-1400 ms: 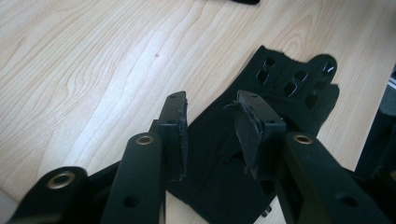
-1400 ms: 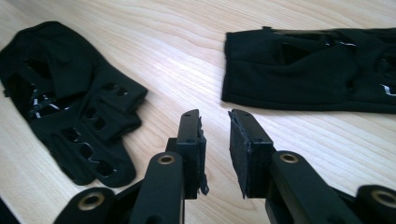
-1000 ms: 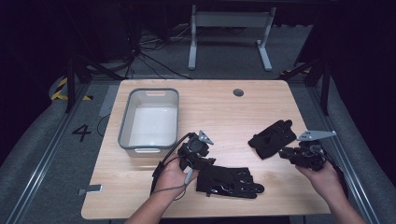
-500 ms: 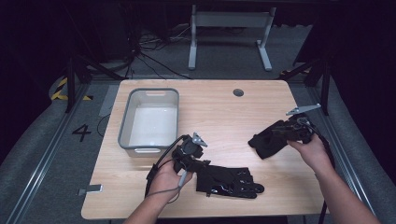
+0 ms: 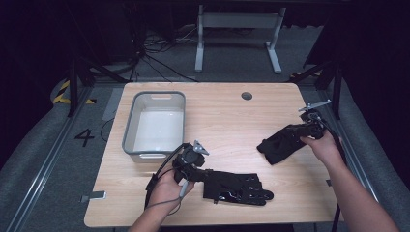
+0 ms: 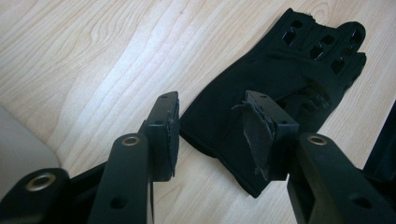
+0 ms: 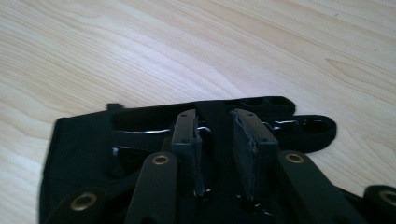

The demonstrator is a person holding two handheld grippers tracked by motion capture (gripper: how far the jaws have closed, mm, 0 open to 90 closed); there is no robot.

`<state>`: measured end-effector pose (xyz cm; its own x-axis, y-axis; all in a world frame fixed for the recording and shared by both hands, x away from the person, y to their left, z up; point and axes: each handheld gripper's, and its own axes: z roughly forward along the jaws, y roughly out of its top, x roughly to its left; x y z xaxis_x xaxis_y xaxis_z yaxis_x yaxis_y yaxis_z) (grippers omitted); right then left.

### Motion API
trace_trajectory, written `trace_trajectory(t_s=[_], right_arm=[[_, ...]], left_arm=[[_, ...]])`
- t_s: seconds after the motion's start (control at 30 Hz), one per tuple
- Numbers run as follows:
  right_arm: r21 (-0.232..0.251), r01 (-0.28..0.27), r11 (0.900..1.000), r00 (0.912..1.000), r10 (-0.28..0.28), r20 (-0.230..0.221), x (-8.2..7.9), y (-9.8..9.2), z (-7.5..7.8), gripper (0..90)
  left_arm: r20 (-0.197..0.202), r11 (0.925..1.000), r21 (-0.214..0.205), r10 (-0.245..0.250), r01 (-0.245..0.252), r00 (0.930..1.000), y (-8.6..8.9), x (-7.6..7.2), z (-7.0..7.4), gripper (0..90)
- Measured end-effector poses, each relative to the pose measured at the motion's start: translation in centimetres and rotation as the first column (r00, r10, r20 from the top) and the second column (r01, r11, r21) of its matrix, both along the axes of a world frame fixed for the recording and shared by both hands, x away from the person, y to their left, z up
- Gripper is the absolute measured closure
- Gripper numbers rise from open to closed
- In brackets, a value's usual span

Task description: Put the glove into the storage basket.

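Two black gloves lie on the wooden table [image 5: 227, 116]. One glove [image 5: 237, 188] [image 6: 299, 70] lies flat near the front edge, fingers to the right. My left gripper [image 5: 205, 176] [image 6: 212, 105] is at its cuff. Its jaws have just been opening and stand open, with the cuff's corner on the table between them and no pad pressing. The other glove [image 5: 280, 142] [image 7: 84, 144] lies crumpled at the right. My right gripper [image 5: 297, 131] [image 7: 215, 119] hovers over its finger end. Its jaws have just been opening and stand apart above the fabric.
A grey plastic bin [image 5: 126, 130] with a white inside stands at the left of the table, just behind my left hand. A round cable hole [image 5: 247, 95] sits near the far edge. Bare wood lies between the two gloves.
My right hand has moved from the table's right edge away from the person, onto the right glove. The left hand has stayed at the front glove's cuff.
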<state>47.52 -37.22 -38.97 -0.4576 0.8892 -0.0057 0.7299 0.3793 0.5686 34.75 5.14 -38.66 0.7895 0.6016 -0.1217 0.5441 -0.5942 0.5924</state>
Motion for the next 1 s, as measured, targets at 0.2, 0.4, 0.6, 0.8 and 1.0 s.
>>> trace_trajectory(t_s=[0.2, 0.4, 0.6, 0.8, 1.0], right_arm=[[-0.013, 0.013, 0.9998, 0.9996, -0.013, -0.023, 1.2, -0.7, -1.3, 67.1], [-0.003, -0.006, 1.0, 0.9993, 0.006, -0.036, 1.7, -0.3, -1.8, 63.4], [-0.003, -0.035, 0.9994, 0.9988, 0.035, -0.034, 2.1, 0.8, -2.0, 58.4], [-0.027, -0.038, 0.9989, 0.9981, 0.037, -0.05, 2.9, 1.7, -2.8, 54.8], [-0.067, -0.043, 0.9968, 0.9962, 0.037, -0.078, 3.4, 2.2, -3.5, 52.8]], left_arm=[[-0.002, 0.9999, 0.005, 0.012, -0.012, 0.9999, 0.5, -0.4, -0.2, 55.9], [-0.007, 0.9997, 0.001, 0.026, -0.026, 0.9996, 0.8, -0.5, -0.3, 55.7], [-0.013, 0.9996, 0.006, 0.028, -0.028, 0.9995, 0.8, -0.6, -0.5, 55.6], [-0.018, 0.9996, 0.004, 0.027, -0.027, 0.9995, 1.0, -0.5, -0.6, 55.6], [-0.018, 0.9997, 0.008, 0.022, -0.022, 0.9996, 0.9, -0.5, -0.7, 55.4]])
